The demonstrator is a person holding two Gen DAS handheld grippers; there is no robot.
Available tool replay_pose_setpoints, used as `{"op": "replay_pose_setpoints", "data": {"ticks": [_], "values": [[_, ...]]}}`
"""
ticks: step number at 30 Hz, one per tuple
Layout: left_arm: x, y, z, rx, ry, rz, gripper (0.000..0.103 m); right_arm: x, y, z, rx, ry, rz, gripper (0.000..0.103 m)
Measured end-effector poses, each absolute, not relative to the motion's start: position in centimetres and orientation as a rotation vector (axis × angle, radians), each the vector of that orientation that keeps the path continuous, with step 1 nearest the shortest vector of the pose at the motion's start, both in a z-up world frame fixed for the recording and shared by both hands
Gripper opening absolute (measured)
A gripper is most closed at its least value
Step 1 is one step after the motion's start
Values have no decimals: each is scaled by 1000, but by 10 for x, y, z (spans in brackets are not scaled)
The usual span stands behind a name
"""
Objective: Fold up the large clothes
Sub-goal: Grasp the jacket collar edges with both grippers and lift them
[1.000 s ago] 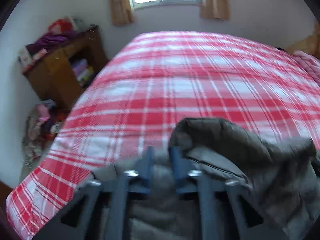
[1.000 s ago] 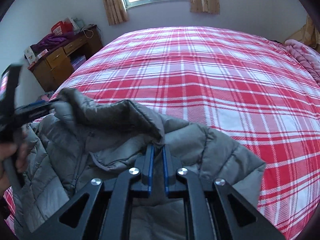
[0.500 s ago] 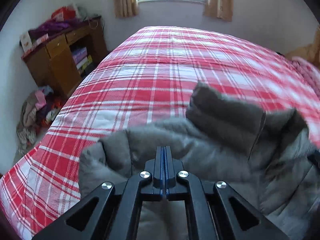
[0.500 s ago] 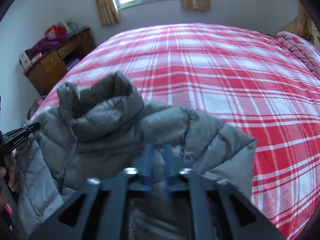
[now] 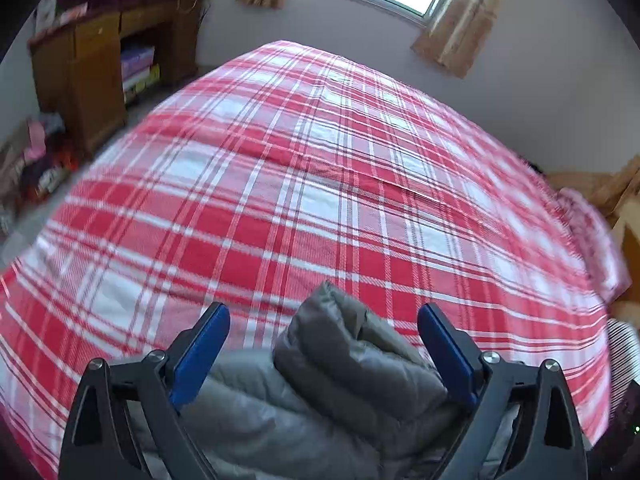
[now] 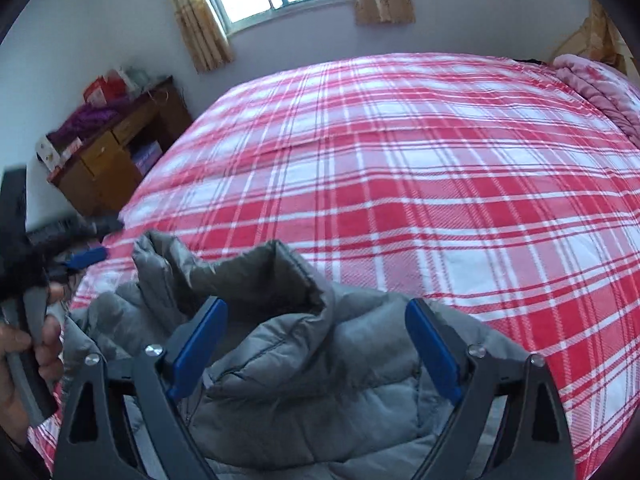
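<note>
Jacket [image 6: 304, 364] collar between spread right gripper [image 6: 316, 344] fingers [image 6: 432, 348], untouched.

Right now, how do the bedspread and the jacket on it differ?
The bedspread is red-and-white plaid; the jacket is plain grey. The bedspread lies flat and smooth; the jacket is puffy, quilted and rumpled, with its collar standing up. The bedspread covers the whole bed; the jacket takes only the near edge. Both are fabric.

Both grippers, left [image 5: 323, 354] and right [image 6: 316, 350], have let go; their jaws now stand wide apart. The jacket [image 6: 304, 364] has dropped onto the near bed [image 6: 400, 184].
</note>
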State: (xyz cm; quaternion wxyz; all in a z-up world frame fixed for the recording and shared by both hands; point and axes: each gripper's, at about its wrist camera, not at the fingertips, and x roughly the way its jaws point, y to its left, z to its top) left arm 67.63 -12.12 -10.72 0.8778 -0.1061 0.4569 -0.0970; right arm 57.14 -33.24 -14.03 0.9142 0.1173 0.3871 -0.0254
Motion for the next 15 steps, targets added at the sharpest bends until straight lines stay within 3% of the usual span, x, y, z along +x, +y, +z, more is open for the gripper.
{"op": "replay_pose_setpoints", "data": {"ticks": [3, 7, 8, 9, 11, 12, 13, 15], "values": [[687, -137, -119, -101, 976, -136, 95, 576, -332, -152, 233, 824, -46, 93], [685, -141, -149, 32, 1032, -103, 94, 580, -328, -164, 216, 866, -21, 76], [682, -139, -154, 52, 1035, -105, 77, 580, -327, -166, 209, 871, -17, 73], [678, -136, -158, 55, 1040, -131, 46, 580, -327, -167, 204, 874, -11, 65], [666, -128, -159, 15, 1057, -192, 16, 579, -325, -169, 177, 879, -2, 46], [659, -125, -156, 6, 1036, -210, 13, 577, -325, -169, 161, 876, -3, 29], [646, -119, -149, 0, 989, -226, 10, 575, -324, -169, 140, 873, -4, 20], [622, -104, -139, -26, 937, -246, 6, 568, -322, -167, 93, 862, -2, 15]]}}
